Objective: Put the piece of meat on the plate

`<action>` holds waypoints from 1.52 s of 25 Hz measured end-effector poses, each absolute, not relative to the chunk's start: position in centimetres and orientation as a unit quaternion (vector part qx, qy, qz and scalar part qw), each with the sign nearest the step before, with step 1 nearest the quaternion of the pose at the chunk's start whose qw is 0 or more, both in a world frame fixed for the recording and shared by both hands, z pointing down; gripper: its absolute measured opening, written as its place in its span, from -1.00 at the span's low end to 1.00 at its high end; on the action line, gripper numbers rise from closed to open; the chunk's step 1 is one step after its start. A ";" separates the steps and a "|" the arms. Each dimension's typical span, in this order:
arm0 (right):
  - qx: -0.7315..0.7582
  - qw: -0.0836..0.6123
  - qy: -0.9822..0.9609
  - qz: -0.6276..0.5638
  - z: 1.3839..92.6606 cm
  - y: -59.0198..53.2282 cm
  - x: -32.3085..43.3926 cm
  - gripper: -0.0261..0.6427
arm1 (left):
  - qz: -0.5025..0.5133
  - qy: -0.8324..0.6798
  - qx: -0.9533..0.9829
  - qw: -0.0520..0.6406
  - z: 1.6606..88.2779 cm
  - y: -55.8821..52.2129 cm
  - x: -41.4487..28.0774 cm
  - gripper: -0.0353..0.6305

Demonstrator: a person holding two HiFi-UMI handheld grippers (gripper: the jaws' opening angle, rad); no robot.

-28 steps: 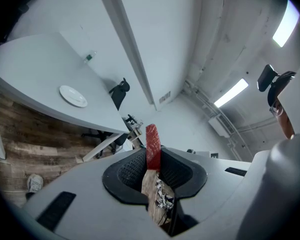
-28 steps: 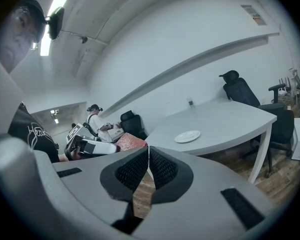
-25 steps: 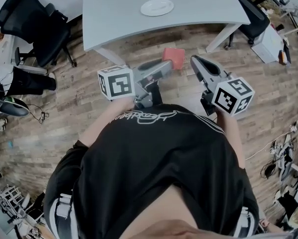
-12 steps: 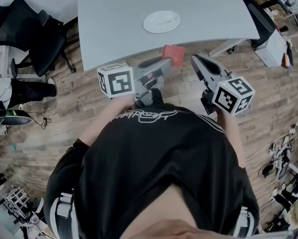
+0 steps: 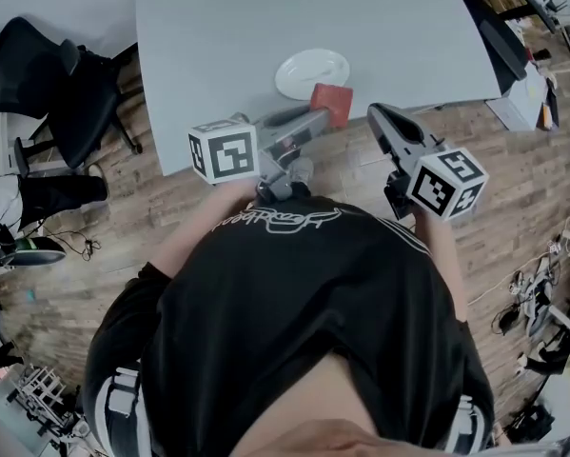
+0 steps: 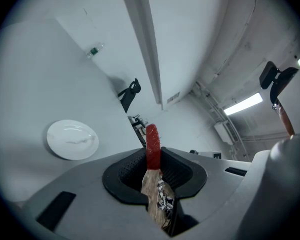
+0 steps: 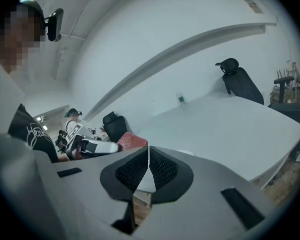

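Head view: the flat red piece of meat (image 5: 332, 103) is pinched at the tip of the left gripper (image 5: 319, 118), over the pale grey tabletop's (image 5: 265, 17) near edge and just beside the round white plate (image 5: 308, 72). Broad bare tabletop lies beyond. Left gripper view: its jaws clamp the meat edge-on, narrowly apart, with the plate to the left. Right gripper view: the right gripper's (image 7: 147, 156) jaws meet, empty, by that near edge.

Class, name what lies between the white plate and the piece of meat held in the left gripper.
Only bare tabletop, seen in the left gripper view between plate and meat.
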State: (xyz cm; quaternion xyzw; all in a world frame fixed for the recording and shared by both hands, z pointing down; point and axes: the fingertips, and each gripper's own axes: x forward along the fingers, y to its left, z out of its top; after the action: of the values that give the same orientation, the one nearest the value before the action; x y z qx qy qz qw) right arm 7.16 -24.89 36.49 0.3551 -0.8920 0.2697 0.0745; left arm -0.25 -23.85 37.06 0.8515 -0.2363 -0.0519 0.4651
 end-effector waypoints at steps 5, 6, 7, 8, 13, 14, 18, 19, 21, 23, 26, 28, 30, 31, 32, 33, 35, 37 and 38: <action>0.359 0.076 -0.888 0.278 37.0 -28.0 6.7 -0.89 | -0.041 -0.236 0.850 0.469 37.7 -27.0 -0.8 -0.63; 0.359 0.075 -0.887 0.279 37.1 -28.3 6.6 -0.88 | -0.039 -0.236 0.850 0.470 37.8 -27.3 -0.8 -0.63; 0.359 0.075 -0.887 0.280 37.2 -28.5 6.6 -0.89 | -0.037 -0.237 0.849 0.470 37.9 -27.4 -0.8 -0.63; 0.359 0.074 -0.887 0.280 37.3 -28.4 6.7 -0.89 | -0.036 -0.237 0.849 0.470 38.1 -27.4 -0.8 -0.63; 0.360 0.078 -0.883 0.290 38.1 -30.6 6.1 -0.89 | -0.026 -0.238 0.844 0.480 39.2 -29.5 -1.4 -0.63; 0.360 0.080 -0.882 0.294 38.3 -31.4 5.9 -0.88 | -0.024 -0.239 0.842 0.483 39.5 -30.3 -1.6 -0.63; 0.358 0.085 -0.879 0.304 39.2 -32.9 5.6 -0.89 | -0.011 -0.244 0.843 0.479 40.3 -31.8 -1.9 -0.63; 0.357 0.087 -0.878 0.306 39.5 -33.0 5.4 -0.89 | -0.007 -0.245 0.844 0.477 40.6 -32.0 -2.0 -0.63; 0.355 0.090 -0.877 0.312 40.2 -33.3 5.1 -0.88 | 0.001 -0.248 0.844 0.476 41.2 -32.3 -2.2 -0.63; 0.354 0.093 -0.874 0.318 40.9 -33.6 4.9 -0.89 | 0.009 -0.249 0.841 0.481 42.2 -32.5 -2.4 -0.63; 0.354 0.098 -0.871 0.327 41.8 -33.8 4.6 -0.89 | 0.024 -0.252 0.835 0.488 43.7 -32.6 -2.7 -0.63; 0.356 0.101 -0.867 0.333 42.5 -33.9 4.7 -0.88 | 0.037 -0.255 0.833 0.490 44.7 -32.6 -2.8 -0.63; 0.358 0.104 -0.864 0.338 43.1 -33.9 4.7 -0.88 | 0.047 -0.257 0.831 0.490 45.7 -32.8 -2.9 -0.63; 0.358 0.105 -0.863 0.340 43.4 -33.9 4.7 -0.89 | 0.051 -0.257 0.831 0.491 46.1 -32.9 -2.9 -0.63; 0.359 0.106 -0.862 0.342 43.7 -33.9 4.6 -0.89 | 0.055 -0.258 0.830 0.491 46.5 -32.9 -2.9 -0.63; 0.359 0.107 -0.861 0.344 43.9 -33.8 4.6 -0.89 | 0.061 -0.258 0.830 0.490 46.9 -32.9 -3.0 -0.63; 0.360 0.109 -0.859 0.348 44.4 -33.7 4.6 -0.88 | 0.074 -0.261 0.830 0.487 47.7 -32.9 -2.9 -0.63; 0.362 0.109 -0.857 0.351 44.7 -33.8 4.6 -0.88 | 0.085 -0.262 0.830 0.485 48.4 -33.0 -3.0 -0.63; 0.364 0.110 -0.856 0.352 44.8 -34.0 4.6 -0.89 | 0.089 -0.263 0.829 0.485 48.6 -33.2 -3.1 -0.63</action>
State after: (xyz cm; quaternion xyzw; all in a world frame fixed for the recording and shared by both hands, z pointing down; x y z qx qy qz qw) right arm 4.60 -33.98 44.78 0.3636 -0.8556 0.3519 0.1095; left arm -3.06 -33.17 48.64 0.8294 -0.2628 0.0892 0.4848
